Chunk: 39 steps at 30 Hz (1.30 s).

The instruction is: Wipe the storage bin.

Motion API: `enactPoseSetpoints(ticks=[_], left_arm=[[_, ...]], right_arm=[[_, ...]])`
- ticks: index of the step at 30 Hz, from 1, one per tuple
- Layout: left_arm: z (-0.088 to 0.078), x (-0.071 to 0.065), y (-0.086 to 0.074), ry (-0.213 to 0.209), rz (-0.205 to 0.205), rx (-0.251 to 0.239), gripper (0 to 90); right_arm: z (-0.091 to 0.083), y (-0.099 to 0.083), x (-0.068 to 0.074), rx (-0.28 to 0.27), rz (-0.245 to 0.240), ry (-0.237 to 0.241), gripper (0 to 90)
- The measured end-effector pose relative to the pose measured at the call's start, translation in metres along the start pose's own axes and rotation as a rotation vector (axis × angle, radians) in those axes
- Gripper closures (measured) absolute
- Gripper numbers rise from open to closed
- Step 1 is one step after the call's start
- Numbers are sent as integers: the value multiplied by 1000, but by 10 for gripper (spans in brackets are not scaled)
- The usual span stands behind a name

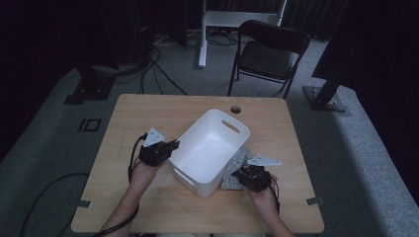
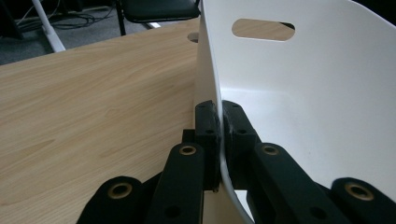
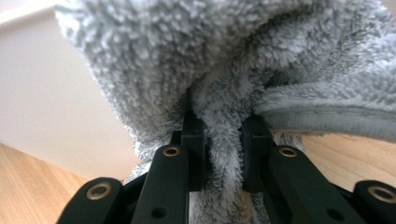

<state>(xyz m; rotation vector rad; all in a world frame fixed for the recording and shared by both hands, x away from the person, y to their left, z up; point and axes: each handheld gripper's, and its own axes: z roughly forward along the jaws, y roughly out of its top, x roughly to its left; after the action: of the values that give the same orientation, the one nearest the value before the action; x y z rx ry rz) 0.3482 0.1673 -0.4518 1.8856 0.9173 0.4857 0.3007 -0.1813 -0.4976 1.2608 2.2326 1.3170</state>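
The white bin (image 1: pixel 210 150) in the middle of the wooden table (image 1: pixel 148 207) is the landmark here; everything is told from it.

Nearest to the person, at the bin's right side, the right gripper (image 1: pixel 247 177) has its jaws squeezed onto a fold of the fluffy grey cloth (image 1: pixel 236 167). In the right gripper view the soft pile (image 3: pixel 219 116) bulges between the two black jaws, so the cloth is held tight. The cloth lies on the table outside the bin, touching its right wall, and it is not inside yet.

At the bin's left side, the left gripper (image 1: pixel 170 147) pinches the bin's thin wall. In the left gripper view the white rim (image 2: pixel 215 84) runs straight between the closed jaws, one jaw inside the bin and one outside.

The thing that matters next: the bin's open top is up and to the left of the held cloth. I think the cloth must go up over the right wall and then down inside. The right hand is the nearer one to the cloth, and the left hand looks set to keep the bin steady. The bin's long side runs from near-left to far-right, with the handle slot (image 1: pixel 230 126) at the far end.

Count: one bin, one cloth, two grippers. Far past the table stands one black chair (image 1: pixel 269 54).
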Motion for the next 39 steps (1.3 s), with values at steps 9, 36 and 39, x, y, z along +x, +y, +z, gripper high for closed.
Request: enactPoseSetpoints(ticks=[9,36,39], left_arm=[[0,0,0,2,3,2,864],[2,-2,0,33,-19,-1,872],[2,-2,0,29,-24,-2,871]], right_arm=[[10,-6,-6,27,16,-13,758],[-41,17,-12,-108,27,24,756],[-59,26,-2,-163,-4,47,756]])
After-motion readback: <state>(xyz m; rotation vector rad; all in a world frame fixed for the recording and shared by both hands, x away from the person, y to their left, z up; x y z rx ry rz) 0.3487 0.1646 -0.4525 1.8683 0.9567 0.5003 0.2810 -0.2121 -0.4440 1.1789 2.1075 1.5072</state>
